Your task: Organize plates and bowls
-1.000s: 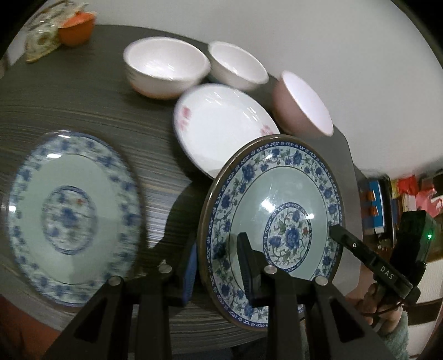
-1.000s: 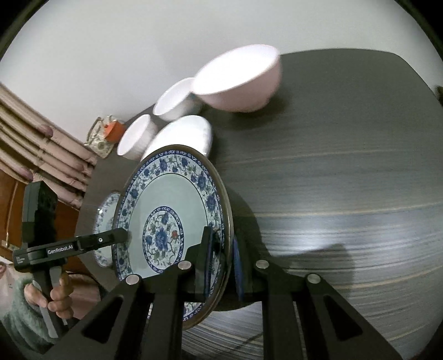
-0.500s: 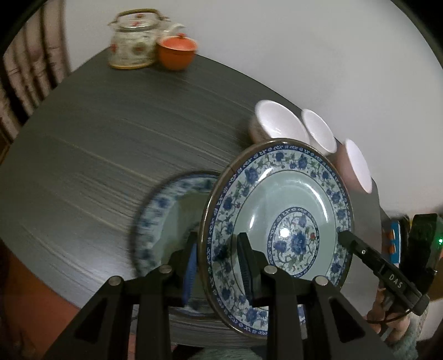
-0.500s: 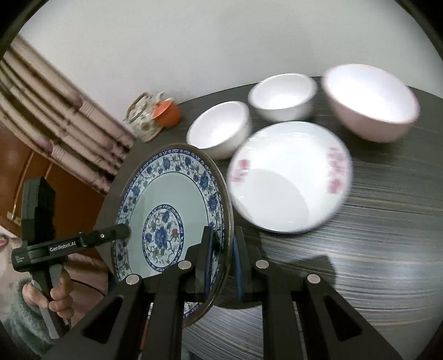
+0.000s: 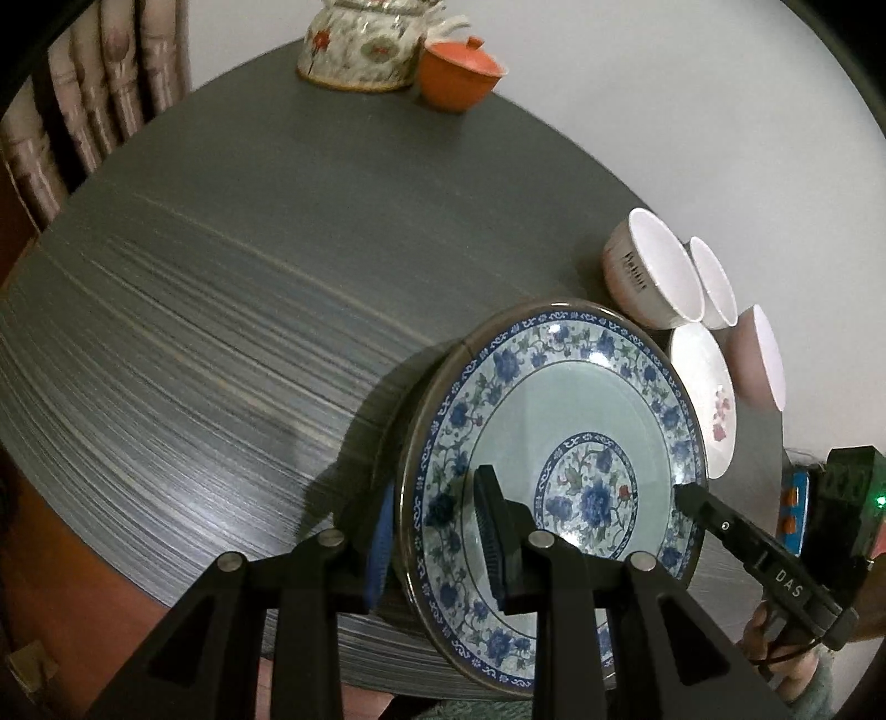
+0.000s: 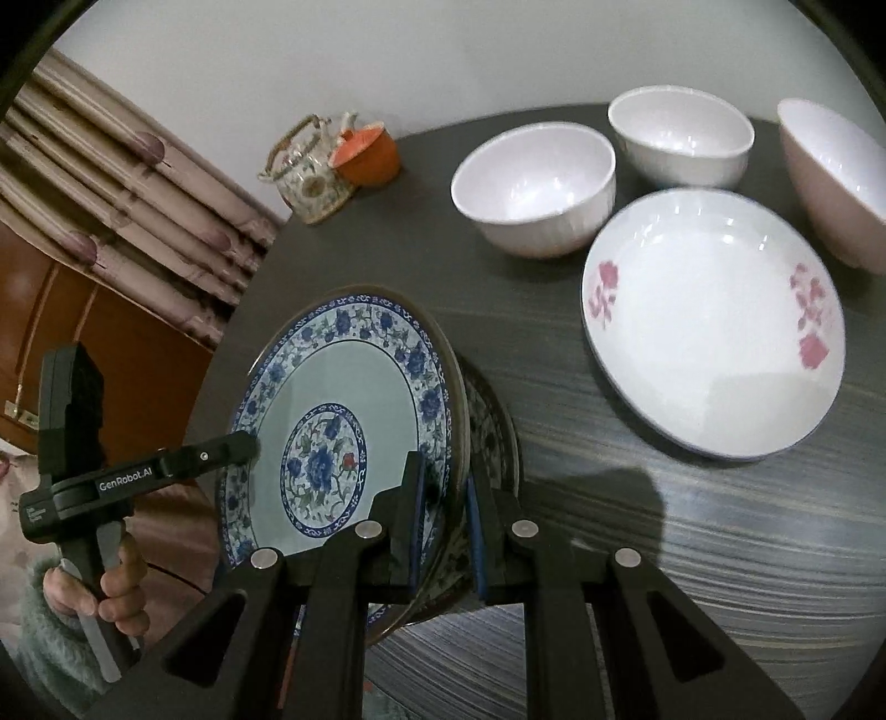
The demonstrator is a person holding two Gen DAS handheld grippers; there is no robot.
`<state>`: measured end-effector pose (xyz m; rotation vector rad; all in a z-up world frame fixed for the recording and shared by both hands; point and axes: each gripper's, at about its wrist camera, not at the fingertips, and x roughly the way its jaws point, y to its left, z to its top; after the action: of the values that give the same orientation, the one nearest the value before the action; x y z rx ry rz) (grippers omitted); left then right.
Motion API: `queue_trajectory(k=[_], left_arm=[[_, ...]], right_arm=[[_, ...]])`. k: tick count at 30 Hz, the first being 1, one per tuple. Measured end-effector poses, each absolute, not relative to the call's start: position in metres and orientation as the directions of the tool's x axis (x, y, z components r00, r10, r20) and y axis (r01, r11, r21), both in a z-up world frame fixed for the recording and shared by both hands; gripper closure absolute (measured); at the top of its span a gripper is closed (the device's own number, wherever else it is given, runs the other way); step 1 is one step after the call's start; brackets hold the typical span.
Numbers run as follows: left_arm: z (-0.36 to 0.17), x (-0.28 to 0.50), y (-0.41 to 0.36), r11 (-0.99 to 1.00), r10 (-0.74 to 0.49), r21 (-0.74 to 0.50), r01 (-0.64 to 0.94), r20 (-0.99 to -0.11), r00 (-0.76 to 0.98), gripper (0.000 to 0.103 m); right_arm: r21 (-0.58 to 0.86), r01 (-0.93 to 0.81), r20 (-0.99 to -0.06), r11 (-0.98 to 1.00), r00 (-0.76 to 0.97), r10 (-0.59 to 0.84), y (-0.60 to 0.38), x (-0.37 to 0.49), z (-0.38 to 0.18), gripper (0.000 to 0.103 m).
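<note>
A blue floral plate hangs tilted just above the dark table, held at opposite rims. My left gripper is shut on its near-left rim. On the opposite rim my right gripper is shut as well. Directly under it lies a second blue floral plate, mostly hidden; only its right edge shows. A white plate with pink flowers sits to the right, with two white bowls and a pink bowl behind it.
A floral teapot and an orange lidded cup stand at the table's far edge by the wall. Curtains hang to the left. The table's rounded front edge runs close under both grippers.
Both grippers carried the held plate leftward across the table. It now hangs over the second blue plate, which earlier lay in the open to its left.
</note>
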<state>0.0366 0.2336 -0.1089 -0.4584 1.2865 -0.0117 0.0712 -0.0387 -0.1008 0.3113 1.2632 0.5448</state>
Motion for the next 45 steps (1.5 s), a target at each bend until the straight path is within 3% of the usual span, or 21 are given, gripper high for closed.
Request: queue_trajectory(k=[19, 36, 45], left_arm=[[-0.13, 0.051, 0.223, 0.922, -0.217, -0.289, -0.257, -0.937, 0.275, 0.076], [-0.139, 0.046, 0.214, 0.938, -0.148, -0.221, -0.268, -0.952, 0.268, 0.074], [-0.14, 0.043, 0.212, 0.942, -0.145, -0.219, -0.255, -0.95, 0.277, 0.071]], right_arm=[[0.469, -0.194, -0.85, 0.862, 0.165, 0.5, -0.02, 0.077, -0.121, 0.086], [0.343, -0.275, -0.897, 0.898, 0.188, 0.4, 0.006, 0.079, -0.122, 0.079], [0.257, -0.321, -0.919, 0.911, 0.21, 0.333, 0.018, 0.079, -0.118, 0.063]])
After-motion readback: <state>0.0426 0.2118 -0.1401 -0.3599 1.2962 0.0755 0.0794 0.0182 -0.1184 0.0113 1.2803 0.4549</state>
